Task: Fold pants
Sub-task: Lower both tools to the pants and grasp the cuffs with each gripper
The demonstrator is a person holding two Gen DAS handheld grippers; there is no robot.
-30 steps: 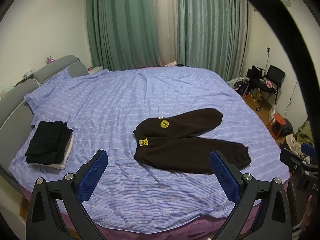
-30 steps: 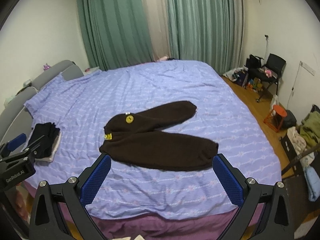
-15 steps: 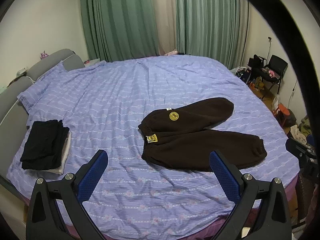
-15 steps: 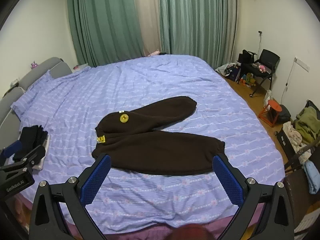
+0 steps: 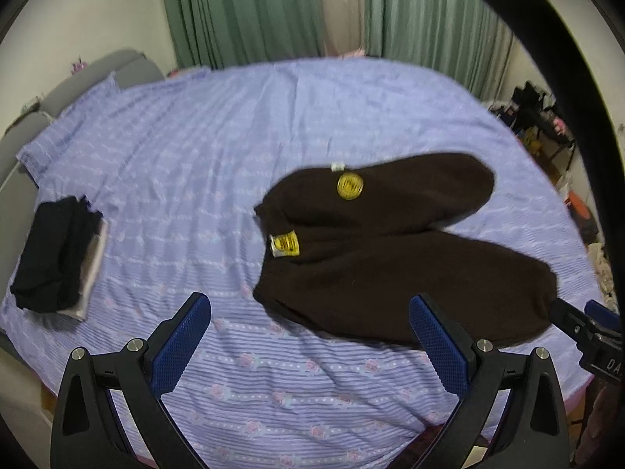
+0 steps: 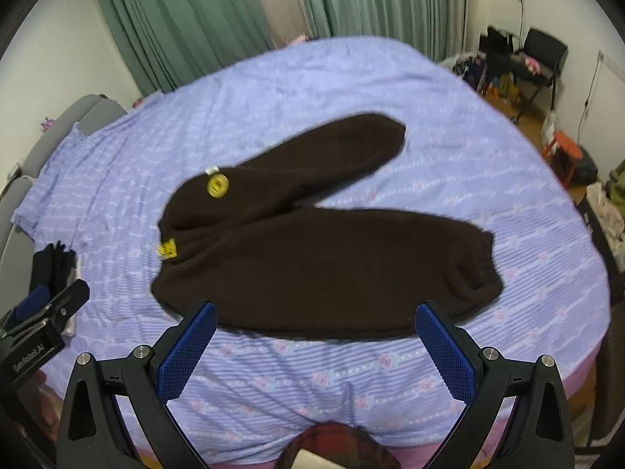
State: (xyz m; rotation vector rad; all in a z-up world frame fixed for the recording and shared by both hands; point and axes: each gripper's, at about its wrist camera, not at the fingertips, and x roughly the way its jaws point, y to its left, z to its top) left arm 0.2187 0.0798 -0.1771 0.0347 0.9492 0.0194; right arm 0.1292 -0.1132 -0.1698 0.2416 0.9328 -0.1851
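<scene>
While both claws hang above the near edge of the bed [image 5: 164,144] with nothing gripped, the step in hand looks like the approach to a first grasp. At far left a stack of folded dark clothes [image 5: 54,250] lies near the bed's edge, well apart from the work. The left claw [image 5: 310,342] has its blue pads wide apart, aimed at bare sheet just short of the waistband. To do this well, it should probably drop onto the waistband corner nearest it, pinching both layers, not only the top one. The pants [image 6: 312,242] lie flat mid-bed, waist to the left, legs splayed rightward in a V; they are dark brown, thick and fleecy, with a round yellow badge [image 6: 217,185] and a small yellow tag [image 6: 167,249] at the waist. The right claw [image 6: 316,346], pads likewise apart, faces the near leg; taking its cuff would let that leg swing over onto the far one.
</scene>
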